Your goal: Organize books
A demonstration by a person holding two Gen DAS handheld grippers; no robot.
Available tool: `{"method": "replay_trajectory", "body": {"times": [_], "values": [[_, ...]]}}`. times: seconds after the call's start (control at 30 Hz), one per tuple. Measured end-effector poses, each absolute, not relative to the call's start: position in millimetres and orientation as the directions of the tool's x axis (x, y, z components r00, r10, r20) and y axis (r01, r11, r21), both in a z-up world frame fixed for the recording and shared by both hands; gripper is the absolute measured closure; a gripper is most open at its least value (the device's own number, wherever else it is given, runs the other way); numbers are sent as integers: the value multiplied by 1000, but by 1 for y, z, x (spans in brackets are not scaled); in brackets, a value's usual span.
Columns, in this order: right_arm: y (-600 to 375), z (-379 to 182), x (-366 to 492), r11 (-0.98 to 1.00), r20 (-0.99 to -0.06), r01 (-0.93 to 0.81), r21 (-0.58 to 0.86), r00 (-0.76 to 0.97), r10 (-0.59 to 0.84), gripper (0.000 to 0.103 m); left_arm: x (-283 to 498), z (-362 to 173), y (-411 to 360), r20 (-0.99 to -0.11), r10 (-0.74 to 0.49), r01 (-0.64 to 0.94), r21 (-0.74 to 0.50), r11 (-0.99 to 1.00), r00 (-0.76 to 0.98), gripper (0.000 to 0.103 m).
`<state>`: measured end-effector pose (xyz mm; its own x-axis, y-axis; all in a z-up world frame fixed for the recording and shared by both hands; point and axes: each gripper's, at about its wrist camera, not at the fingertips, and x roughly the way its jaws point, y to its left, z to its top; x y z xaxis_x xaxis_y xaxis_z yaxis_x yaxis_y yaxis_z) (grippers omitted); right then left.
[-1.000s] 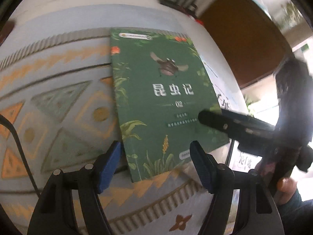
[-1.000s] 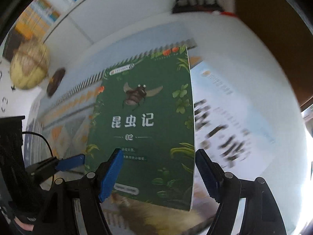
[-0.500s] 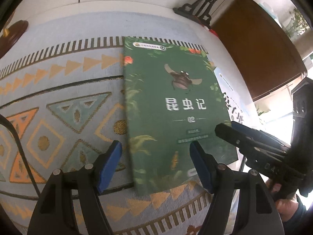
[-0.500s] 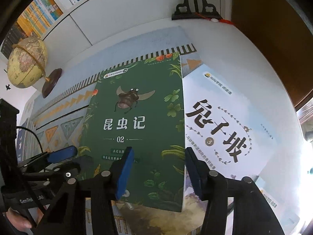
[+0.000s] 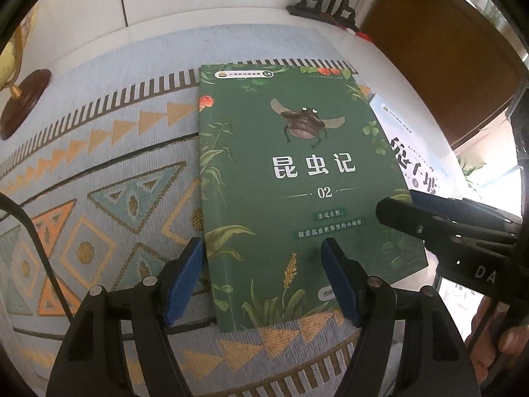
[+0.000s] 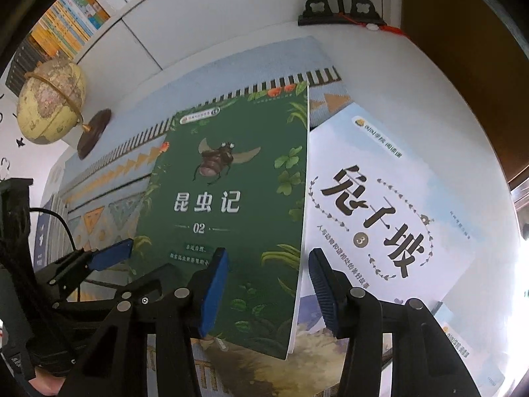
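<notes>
On a patterned mat (image 5: 99, 172) near the tabletop's right edge, the left gripper (image 5: 264, 278) hovers with jaws apart, straddling the lower left corner of the green book (image 5: 297, 172) without touching it. That book lies partly over a white book (image 6: 390, 205) to its right, where the right gripper (image 6: 267, 284) brackets its right edge, jaws partly apart, contact unclear. The sorting looks barely begun: both books lie flat and unstacked.

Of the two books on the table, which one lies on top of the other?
The green book with the beetle lies on top. Its right edge covers part of the pale blue-and-white book numbered 3.
</notes>
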<state>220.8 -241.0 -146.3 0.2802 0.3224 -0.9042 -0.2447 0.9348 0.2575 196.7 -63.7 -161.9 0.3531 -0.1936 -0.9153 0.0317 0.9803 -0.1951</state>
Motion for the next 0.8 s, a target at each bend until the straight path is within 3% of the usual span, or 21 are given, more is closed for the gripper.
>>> {"method": "replay_trajectory", "body": {"times": [0.23, 0.37, 0.47, 0.63, 0.8], "values": [[-231, -147, 220, 939, -907, -275, 207, 305, 290, 53, 194, -155, -60, -891, -239, 8, -255, 967, 387, 34], [-238, -147, 222, 935, -899, -276, 221, 315, 305, 53, 177, -109, -48, -751, -408, 73, -437, 896, 520, 34], [-244, -147, 224, 926, -887, -273, 262, 309, 342, 52, 178, -89, -54, -686, -479, 130, -495, 859, 548, 34], [-246, -148, 226, 918, -881, -272, 288, 300, 366, 52, 199, -107, -60, -731, -379, 60, -422, 904, 567, 34], [-265, -148, 230, 894, -852, -228, 387, 281, 441, 49, 209, -148, -25, -737, -455, -98, -570, 816, 500, 46]]}}
